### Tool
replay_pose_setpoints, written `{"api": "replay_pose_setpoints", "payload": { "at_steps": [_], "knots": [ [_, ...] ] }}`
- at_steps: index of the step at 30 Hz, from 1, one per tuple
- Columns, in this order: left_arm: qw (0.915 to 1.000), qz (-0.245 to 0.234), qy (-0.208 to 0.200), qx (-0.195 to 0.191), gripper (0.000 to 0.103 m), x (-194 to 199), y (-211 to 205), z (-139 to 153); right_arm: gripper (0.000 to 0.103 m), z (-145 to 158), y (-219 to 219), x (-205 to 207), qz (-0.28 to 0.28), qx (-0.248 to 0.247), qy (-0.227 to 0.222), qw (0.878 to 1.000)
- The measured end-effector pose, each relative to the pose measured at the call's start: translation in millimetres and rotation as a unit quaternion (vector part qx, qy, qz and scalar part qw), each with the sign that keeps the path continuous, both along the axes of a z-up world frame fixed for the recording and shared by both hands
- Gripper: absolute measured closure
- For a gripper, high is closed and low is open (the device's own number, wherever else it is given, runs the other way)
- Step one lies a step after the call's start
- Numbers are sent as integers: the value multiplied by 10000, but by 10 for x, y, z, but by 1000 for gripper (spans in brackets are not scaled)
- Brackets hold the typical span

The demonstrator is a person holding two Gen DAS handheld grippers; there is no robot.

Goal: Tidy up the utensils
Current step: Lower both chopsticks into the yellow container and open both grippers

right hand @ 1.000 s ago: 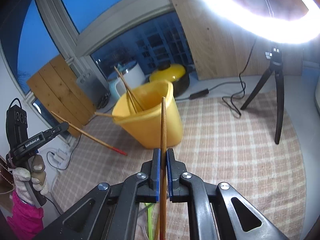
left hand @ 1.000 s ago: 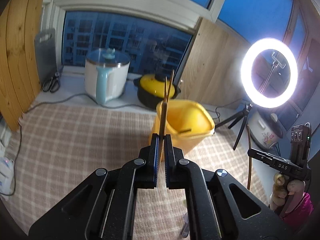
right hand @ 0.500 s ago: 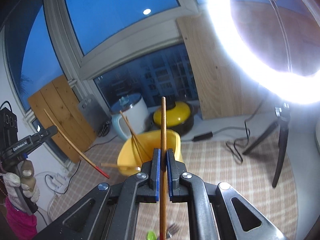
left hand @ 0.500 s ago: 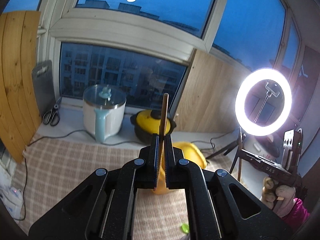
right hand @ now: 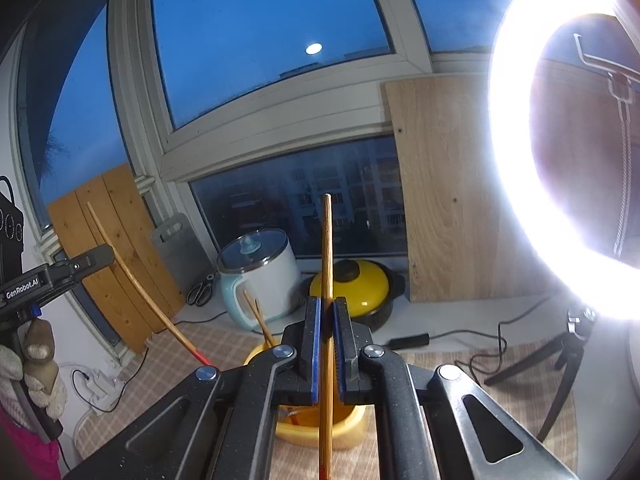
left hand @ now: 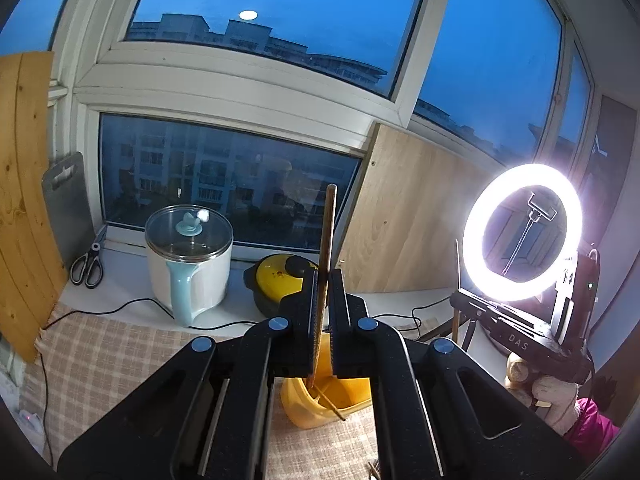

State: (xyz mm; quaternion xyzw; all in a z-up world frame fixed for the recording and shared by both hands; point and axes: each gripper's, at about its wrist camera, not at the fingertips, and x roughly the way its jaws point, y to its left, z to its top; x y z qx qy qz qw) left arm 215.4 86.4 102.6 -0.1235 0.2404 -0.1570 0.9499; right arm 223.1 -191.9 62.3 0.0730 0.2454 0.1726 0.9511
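My left gripper (left hand: 323,276) is shut on a wooden chopstick (left hand: 328,232) that stands upright; its lower end hangs over the yellow bucket (left hand: 312,408), which holds other chopsticks. My right gripper (right hand: 327,304) is shut on another wooden chopstick (right hand: 327,248), upright, above the same yellow bucket (right hand: 344,428). In the right wrist view the left gripper (right hand: 108,254) shows at the left holding its red-tipped chopstick (right hand: 140,288) slanted toward the bucket. In the left wrist view the right gripper (left hand: 460,300) shows at the right.
A white electric pot (left hand: 188,256), a yellow lidded pot (left hand: 280,280) and scissors (left hand: 88,266) stand on the windowsill. A lit ring light (left hand: 522,232) on a tripod (right hand: 560,364) stands at the right. A checked cloth (left hand: 100,356) covers the table.
Both grippers have risen and tilted upward with their chopsticks, so the bucket has dropped low in both views and more window shows.
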Motion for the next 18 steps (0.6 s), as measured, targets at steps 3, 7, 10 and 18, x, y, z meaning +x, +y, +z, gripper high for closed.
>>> {"api": "replay_pose_setpoints", "payload": {
  "at_steps": [3, 7, 10, 18],
  "knots": [
    [10000, -32, 82, -15, 101, 86, -39, -55, 100, 13, 38, 93, -8, -7, -51, 10000],
    [9998, -54, 201, -40, 101, 182, -75, -145, 100, 31, 81, 213, -38, -52, -112, 9999],
    [9996, -61, 271, -41, 101, 222, -93, -202, 100, 45, 109, 299, -79, -18, -148, 9999],
    [9989, -81, 452, -80, 101, 292, -105, -346, 100, 41, 182, 535, -213, 73, -228, 9995]
  ]
}}
